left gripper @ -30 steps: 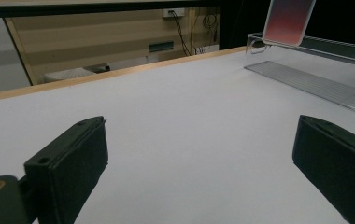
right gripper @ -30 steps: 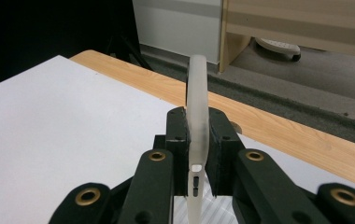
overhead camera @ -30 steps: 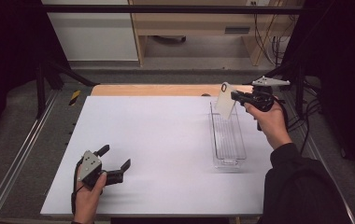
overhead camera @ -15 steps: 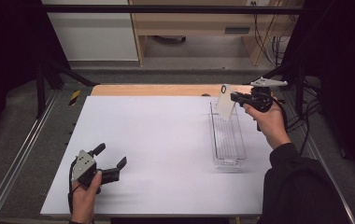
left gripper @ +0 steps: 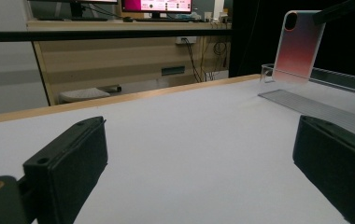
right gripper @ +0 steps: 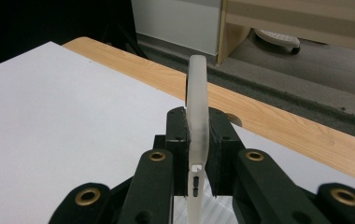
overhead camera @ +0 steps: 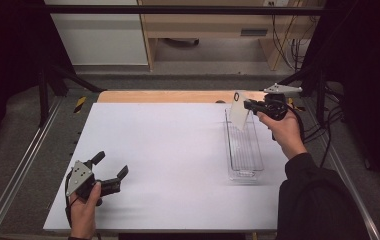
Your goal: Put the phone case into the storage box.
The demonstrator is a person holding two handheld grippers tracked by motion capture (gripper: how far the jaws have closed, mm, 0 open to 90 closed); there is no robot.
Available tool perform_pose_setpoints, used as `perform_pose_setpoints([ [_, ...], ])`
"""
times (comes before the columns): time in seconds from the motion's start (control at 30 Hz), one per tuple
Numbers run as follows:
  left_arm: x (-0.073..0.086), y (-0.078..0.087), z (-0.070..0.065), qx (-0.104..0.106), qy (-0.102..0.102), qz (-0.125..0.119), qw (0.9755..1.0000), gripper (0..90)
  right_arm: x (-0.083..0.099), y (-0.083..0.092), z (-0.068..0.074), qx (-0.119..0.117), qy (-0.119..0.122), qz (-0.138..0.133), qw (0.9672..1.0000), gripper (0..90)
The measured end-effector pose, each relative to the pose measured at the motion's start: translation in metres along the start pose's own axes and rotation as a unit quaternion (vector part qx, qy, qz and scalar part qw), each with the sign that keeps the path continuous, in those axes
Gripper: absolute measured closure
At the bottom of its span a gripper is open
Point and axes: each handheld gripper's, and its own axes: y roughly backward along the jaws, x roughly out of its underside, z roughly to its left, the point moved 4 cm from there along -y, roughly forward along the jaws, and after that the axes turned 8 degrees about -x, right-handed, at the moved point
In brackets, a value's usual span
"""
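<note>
The person wears a black long sleeve [overhead camera: 323,200] on the right arm. Each hand grips a black two-jaw tool topped by a grey three-cornered plate [overhead camera: 78,176] with small dark holes. Brass-ringed screw holes [right gripper: 158,156] dot the right gripper's [right gripper: 197,140] black linkage behind its blocky pads, and a black cable [overhead camera: 68,210] trails from the left gripper [overhead camera: 110,171].

Left gripper [overhead camera: 112,172] nearer table's left edge

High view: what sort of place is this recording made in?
Probably a lab or office data-collection station: a white-topped table inside a black metal frame, a wooden desk with monitors behind it, and loose cables by the wall.
</note>
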Motion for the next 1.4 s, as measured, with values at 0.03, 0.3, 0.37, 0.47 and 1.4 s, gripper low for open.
perform_pose_setpoints([
  [0.03,0.000,0.000,0.000,0.000,0.001,0.000,1.0000,2.9,0.000,-0.001,0.000,0.001,0.000,0.001,1.0000,81.0],
  [0.3,0.000,0.000,-0.001,0.002,-0.001,0.001,1.0000,2.9,0.004,-0.007,-0.002,0.000,-0.002,0.006,1.0000,81.0],
  [0.37,0.001,0.000,-0.001,0.002,-0.001,0.001,1.0000,2.9,0.006,-0.008,-0.002,0.000,-0.003,0.006,1.0000,81.0],
  [0.47,0.001,-0.001,-0.001,0.003,-0.003,0.003,1.0000,2.9,0.008,-0.010,-0.002,-0.001,-0.004,0.009,0.9999,81.1],
  [1.4,0.002,-0.001,-0.004,0.007,-0.006,0.006,0.9999,2.9,0.022,-0.017,-0.010,-0.003,-0.022,0.006,0.9997,81.0],
])
